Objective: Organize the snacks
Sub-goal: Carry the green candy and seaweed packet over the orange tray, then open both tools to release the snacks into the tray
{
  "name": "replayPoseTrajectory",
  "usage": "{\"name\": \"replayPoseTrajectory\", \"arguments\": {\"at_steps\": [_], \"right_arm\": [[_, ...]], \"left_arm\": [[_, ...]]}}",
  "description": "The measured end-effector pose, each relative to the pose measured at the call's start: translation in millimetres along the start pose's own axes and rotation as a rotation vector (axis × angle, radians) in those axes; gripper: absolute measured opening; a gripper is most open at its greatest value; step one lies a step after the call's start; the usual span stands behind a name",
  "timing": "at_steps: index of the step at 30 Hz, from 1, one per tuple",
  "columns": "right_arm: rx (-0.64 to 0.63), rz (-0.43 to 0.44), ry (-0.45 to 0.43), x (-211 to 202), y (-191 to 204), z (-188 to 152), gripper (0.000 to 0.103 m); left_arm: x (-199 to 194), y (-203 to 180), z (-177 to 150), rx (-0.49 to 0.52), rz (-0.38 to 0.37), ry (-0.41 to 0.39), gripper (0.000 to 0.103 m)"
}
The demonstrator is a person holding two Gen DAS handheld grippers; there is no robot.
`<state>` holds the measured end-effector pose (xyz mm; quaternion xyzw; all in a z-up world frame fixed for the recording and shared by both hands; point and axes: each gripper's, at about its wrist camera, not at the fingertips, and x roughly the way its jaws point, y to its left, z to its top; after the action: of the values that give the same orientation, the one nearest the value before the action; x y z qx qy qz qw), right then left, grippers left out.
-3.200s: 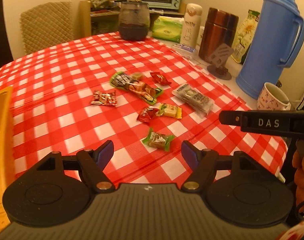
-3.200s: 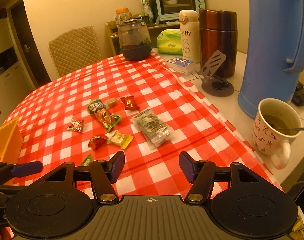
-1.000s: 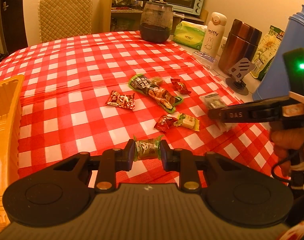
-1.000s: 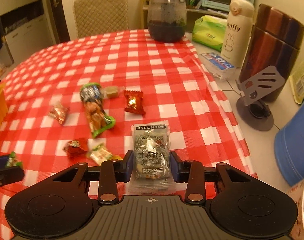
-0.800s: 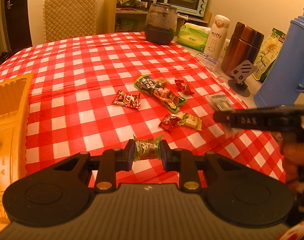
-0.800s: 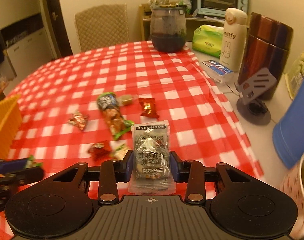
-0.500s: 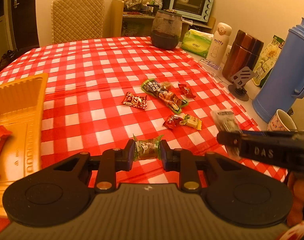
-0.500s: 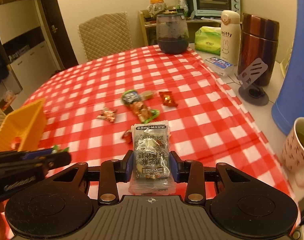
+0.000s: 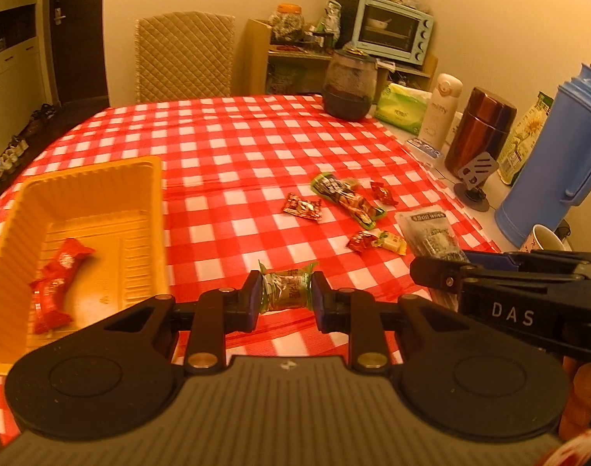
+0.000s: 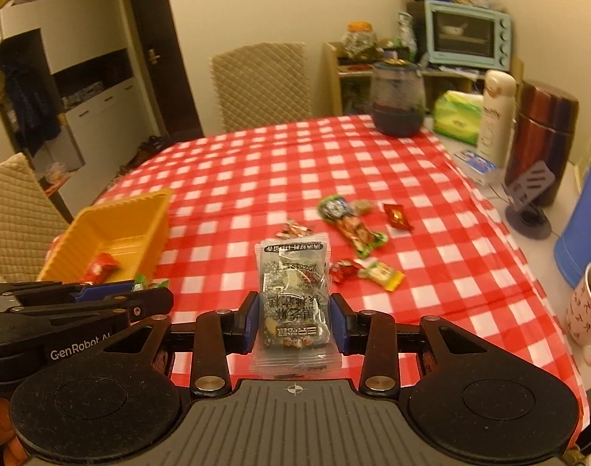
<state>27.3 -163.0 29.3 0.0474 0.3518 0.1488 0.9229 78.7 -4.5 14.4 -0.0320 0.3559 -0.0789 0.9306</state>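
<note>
Two grippers, both loaded. Yellow ribbed plastic tray (image 9: 101, 178) at 9 o'clock holds a red-wrapped snack (image 9: 56, 272). Left gripper (image 9: 286, 298): jaws clamped on green-wrapped candy (image 9: 287, 289). Right gripper (image 10: 294, 320): jaws pinching clear grey nut packet (image 10: 294, 303). Loose snacks at 1 o'clock on checked tabletop (image 9: 237, 147).

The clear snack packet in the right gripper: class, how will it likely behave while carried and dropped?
The clear snack packet probably flexes: its film edges stick out past the right gripper, unsupported. Its glossy wrap may slip in a loose grip. It looks light and flat, so it should land in the yellow tray without rolling.
</note>
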Motion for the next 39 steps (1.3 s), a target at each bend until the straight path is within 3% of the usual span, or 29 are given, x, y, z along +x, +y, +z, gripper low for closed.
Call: {"name": "replayPoseTrajectory", "arguments": {"at_steps": [11,27,39], "right_arm": [[-0.063,0.070,-0.003,-1,38,6,0.038],[-0.153,0.204,0.057,53,113,10,0.038],[-0.167,0.237,0.084,86,141,14,0.038]], "left_arm": [[-33,37,-7,-0.044,0.063,-0.019,0.024],[-46,147,-6,-0.185,0.221,-0.012,0.024],[-22,175,-3,-0.179,0.212,0.007,0.025]]}}
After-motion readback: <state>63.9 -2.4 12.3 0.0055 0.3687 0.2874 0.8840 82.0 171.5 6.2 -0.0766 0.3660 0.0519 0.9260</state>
